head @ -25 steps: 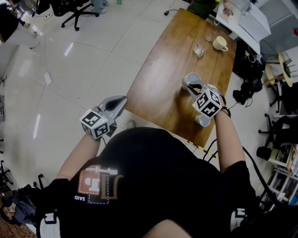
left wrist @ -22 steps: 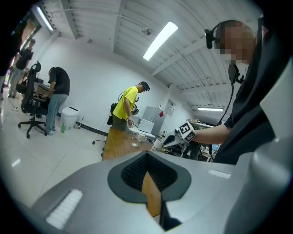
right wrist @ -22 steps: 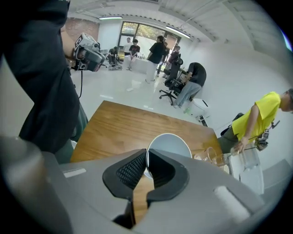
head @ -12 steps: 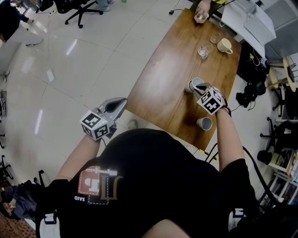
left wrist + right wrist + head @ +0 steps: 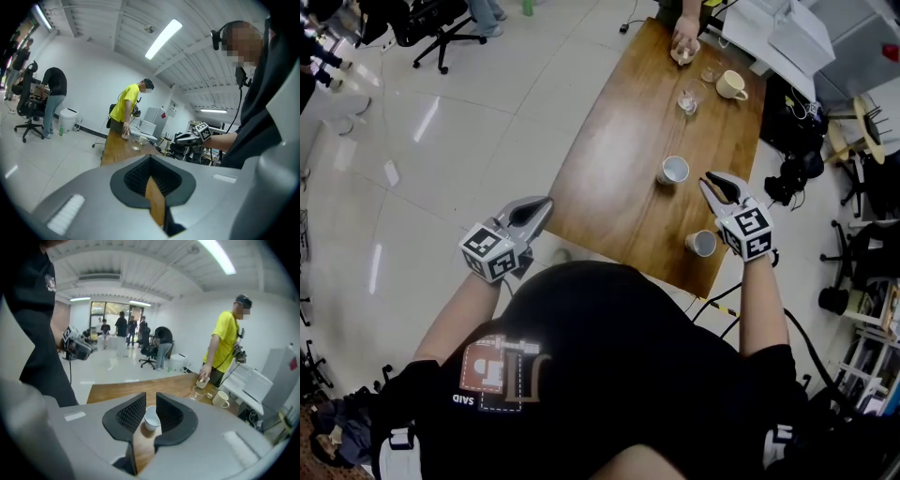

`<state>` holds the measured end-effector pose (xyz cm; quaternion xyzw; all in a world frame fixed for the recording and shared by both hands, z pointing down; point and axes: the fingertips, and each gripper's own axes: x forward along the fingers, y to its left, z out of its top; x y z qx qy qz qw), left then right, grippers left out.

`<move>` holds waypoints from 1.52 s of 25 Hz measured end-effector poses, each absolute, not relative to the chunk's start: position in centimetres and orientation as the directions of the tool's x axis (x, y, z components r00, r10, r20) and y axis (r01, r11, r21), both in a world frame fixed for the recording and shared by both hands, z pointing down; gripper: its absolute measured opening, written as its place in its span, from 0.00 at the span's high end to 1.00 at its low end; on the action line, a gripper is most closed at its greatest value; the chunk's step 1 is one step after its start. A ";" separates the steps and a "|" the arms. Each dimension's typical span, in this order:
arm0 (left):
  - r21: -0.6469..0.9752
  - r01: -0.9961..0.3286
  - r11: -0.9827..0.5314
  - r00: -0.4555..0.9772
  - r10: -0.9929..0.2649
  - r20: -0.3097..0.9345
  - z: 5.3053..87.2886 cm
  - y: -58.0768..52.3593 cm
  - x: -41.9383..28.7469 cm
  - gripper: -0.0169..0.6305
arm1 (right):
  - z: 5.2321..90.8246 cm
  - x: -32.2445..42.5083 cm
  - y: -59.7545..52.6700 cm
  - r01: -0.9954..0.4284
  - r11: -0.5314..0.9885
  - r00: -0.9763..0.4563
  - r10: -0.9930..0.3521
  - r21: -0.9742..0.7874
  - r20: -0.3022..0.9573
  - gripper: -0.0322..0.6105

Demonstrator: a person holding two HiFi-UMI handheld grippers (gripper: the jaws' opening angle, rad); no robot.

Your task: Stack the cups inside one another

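Note:
A white cup [image 5: 673, 170] stands upright in the middle of the wooden table [image 5: 619, 150]. A second white cup [image 5: 702, 243] stands near the table's front right edge. My right gripper [image 5: 713, 187] hangs above the table between the two cups, touching neither. Its jaws are opening and hold nothing. In the right gripper view the middle cup [image 5: 151, 417] shows through the gap, on the table beyond the fingertips. My left gripper [image 5: 536, 211] is held off the table's left edge, over the floor. Its jaws are shut with nothing in them.
At the table's far end stand a cream mug [image 5: 731, 84] and two glasses [image 5: 687, 100], and a person's hand [image 5: 682, 42] holds another glass there. That person in a yellow shirt [image 5: 225, 348] stands at the far end. Cluttered shelves and cables lie to the right.
My right gripper has let go of the middle cup's rim and drawn back up and to the right. The cup stays on the table. The left gripper has kept still.

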<state>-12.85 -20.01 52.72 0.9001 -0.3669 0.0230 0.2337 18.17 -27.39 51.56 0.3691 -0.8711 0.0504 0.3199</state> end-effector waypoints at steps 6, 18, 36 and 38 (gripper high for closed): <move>0.393 -0.592 -0.704 0.800 -0.574 0.177 52.0 -21.6 -7.5 0.98 | 49.8 24.0 -19.2 -0.829 0.560 -0.504 -0.738 -0.011 0.448 0.89; 0.400 -0.492 -0.774 0.870 -0.454 0.191 52.5 -21.3 0.6 0.98 | 56.2 31.5 -8.6 -0.925 0.235 -0.337 -0.869 -0.299 0.362 0.91; 0.393 -0.646 -0.654 0.755 -0.625 0.199 52.4 -19.3 -8.3 0.98 | 57.2 19.5 -24.6 -0.639 0.740 -0.459 -0.586 0.210 0.668 0.79; 0.391 -0.677 -0.624 0.726 -0.656 0.210 52.6 -18.7 -10.2 0.98 | 59.6 18.2 -26.4 -0.562 0.792 -0.428 -0.526 0.240 0.735 0.75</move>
